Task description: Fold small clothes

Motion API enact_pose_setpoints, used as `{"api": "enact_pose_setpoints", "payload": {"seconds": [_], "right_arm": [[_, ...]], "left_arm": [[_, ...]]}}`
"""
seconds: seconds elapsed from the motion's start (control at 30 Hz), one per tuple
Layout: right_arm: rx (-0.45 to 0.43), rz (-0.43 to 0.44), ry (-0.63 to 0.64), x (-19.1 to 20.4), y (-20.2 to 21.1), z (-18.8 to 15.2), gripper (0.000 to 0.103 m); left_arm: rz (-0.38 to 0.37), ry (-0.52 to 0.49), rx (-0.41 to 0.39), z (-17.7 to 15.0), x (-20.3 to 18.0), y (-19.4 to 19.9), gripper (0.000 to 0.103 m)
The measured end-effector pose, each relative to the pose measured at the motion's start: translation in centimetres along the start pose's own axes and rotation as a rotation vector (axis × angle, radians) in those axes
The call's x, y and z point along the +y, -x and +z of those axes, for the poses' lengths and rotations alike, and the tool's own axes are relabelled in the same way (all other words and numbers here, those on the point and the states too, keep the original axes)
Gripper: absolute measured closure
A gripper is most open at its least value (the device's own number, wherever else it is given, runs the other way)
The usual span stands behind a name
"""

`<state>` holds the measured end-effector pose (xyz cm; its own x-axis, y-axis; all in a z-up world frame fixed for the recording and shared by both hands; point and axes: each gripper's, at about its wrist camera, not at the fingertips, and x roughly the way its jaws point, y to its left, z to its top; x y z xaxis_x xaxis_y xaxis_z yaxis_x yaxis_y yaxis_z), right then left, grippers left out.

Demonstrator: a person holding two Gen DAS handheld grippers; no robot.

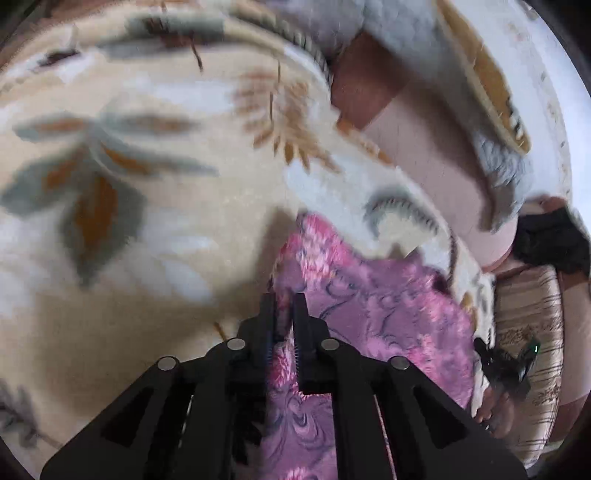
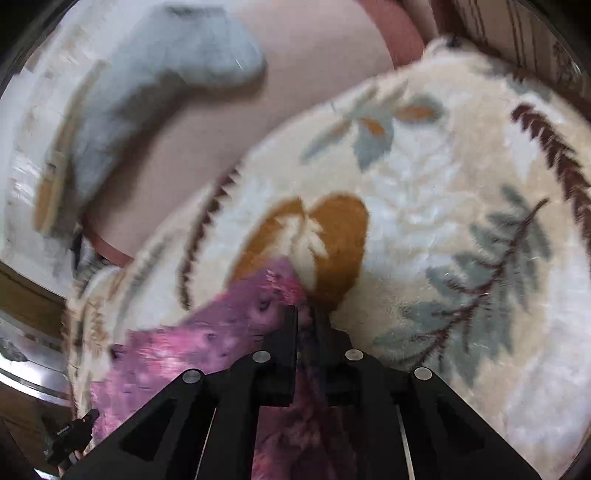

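Observation:
A small pink and purple patterned garment point(image 1: 376, 306) lies on a cream floral blanket point(image 1: 155, 206). My left gripper point(image 1: 284, 299) is shut on the garment's edge, with cloth between its black fingers. The garment stretches to the right, where the other gripper point(image 1: 506, 365) shows at its far end. In the right wrist view my right gripper point(image 2: 306, 314) is shut on the other end of the same garment point(image 2: 207, 343), which runs off to the lower left, where the left gripper point(image 2: 74, 432) shows. Both views are blurred.
A grey fuzzy cloth point(image 2: 166, 88) lies on a pinkish surface point(image 2: 317, 74) beyond the blanket point(image 2: 424, 184). It also shows in the left wrist view point(image 1: 406, 33). A striped brown cushion point(image 1: 528, 332) sits at the right. A dark object point(image 1: 550, 236) lies near it.

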<state>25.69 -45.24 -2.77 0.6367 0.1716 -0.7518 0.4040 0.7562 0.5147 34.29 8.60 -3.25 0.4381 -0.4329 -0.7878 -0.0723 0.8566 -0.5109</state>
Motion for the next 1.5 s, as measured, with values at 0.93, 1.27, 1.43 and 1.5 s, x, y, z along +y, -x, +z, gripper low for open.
{"api": "enact_pose_setpoints", "payload": {"seconds": [0.93,1.27,1.43,1.5], "right_arm": [[-0.024,0.196,0.002,-5.0,12.0,-13.6,0.095],[0.028,0.076,0.001,-7.4,9.8,-15.0,0.089],[0.042,0.168,-0.116,-9.0,9.0,-14.7,0.087],[0.045,0.2,-0.156,-9.6,9.0,-14.7,0.088]], "left_arm": [[0.009,-0.099,0.146,-13.4,-2.8,4.1,0.057],[-0.038,0.132,0.086,-13.7,3.6,9.7,0.057],[-0.157,0.139,0.125,-17.3,2.1,9.8,0.039],[-0.189,0.178,0.146,-18.2,1.9,8.5,0.039]]}}
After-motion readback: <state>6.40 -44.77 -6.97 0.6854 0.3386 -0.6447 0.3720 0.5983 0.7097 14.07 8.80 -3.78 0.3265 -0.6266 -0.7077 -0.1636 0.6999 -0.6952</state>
